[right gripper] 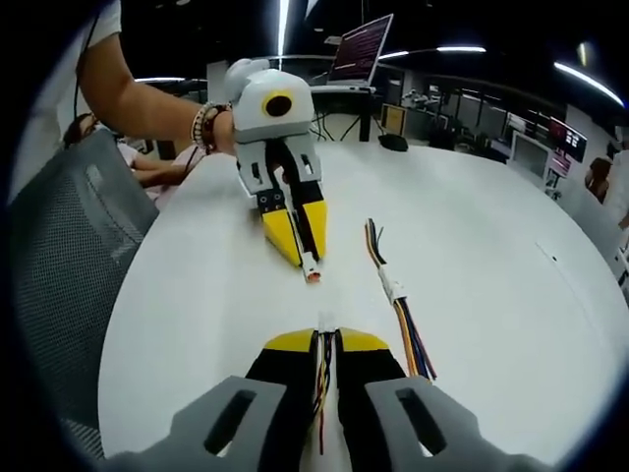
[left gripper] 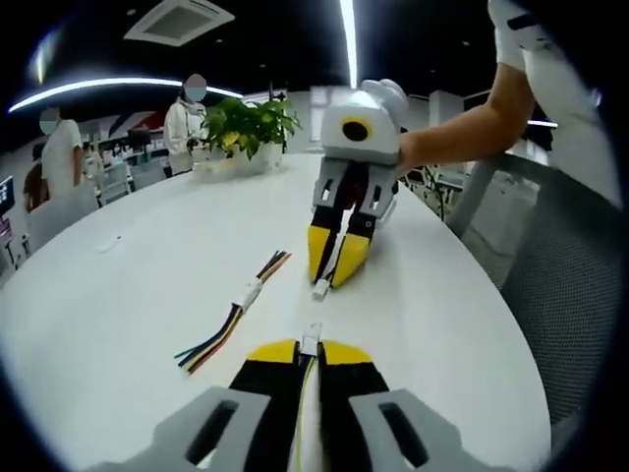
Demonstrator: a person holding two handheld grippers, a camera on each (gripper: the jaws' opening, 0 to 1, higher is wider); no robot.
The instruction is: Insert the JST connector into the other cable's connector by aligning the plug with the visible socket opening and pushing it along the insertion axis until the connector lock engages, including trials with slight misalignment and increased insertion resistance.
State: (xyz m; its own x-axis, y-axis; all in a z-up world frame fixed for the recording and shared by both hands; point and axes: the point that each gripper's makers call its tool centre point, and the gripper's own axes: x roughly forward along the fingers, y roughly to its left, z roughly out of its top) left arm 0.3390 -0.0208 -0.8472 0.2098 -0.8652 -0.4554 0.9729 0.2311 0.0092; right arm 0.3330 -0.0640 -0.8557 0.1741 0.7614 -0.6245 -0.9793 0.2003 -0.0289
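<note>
— What's nearest you?
— My left hand-held gripper (left gripper: 311, 346), clenched on a white connector (left gripper: 312, 339) above the bench (left gripper: 118, 295).
— And facing it?
— My right hand-held gripper (left gripper: 332, 272), grasping the other connector (left gripper: 321, 288), tips near but apart.
— Beyond?
— A joined spare cable (left gripper: 236, 315) lies beside; a potted plant (left gripper: 246, 126) stands far back.

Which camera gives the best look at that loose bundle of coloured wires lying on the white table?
The left gripper view: the loose cable lies unobstructed on the table, showing both wire fans and its white connector. The right gripper view shows the same cable beside the right claw, its lower end running behind that claw.
</note>
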